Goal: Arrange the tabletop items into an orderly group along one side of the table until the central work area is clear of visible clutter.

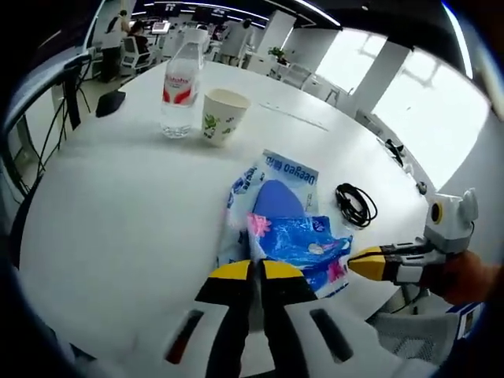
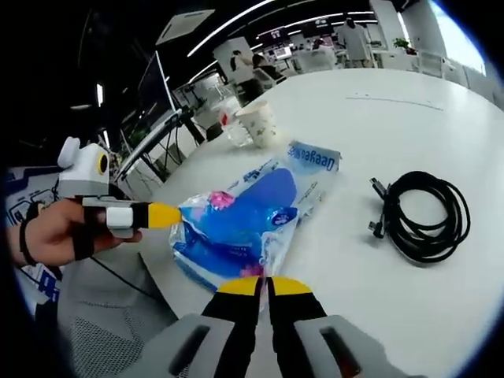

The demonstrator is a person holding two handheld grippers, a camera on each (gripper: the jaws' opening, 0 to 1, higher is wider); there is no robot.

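Both tongs at the blue plastic packet near the edge of the white desk.

Left gripper view: the left tongs (image 1: 256, 272) have their yellow tips pressed together, narrow, right at the near edge of the blue plastic packet (image 1: 287, 228); whether they pinch it I cannot tell. The right tongs (image 1: 364, 263) come in from the right, tips at the packet's corner. Farther back stand a water bottle (image 1: 179, 90) and a paper cup (image 1: 223, 116), side by side; a coiled black cable (image 1: 354, 204) lies right of the packet.

Right gripper view: the right tongs (image 2: 265, 286) are narrow, tips together at the packet's (image 2: 248, 216) near edge. The left tongs (image 2: 167, 215), held in a hand (image 2: 55, 231), touch its left end. The cable (image 2: 425, 214) lies apart to the right; the cup (image 2: 257, 122) stands beyond.
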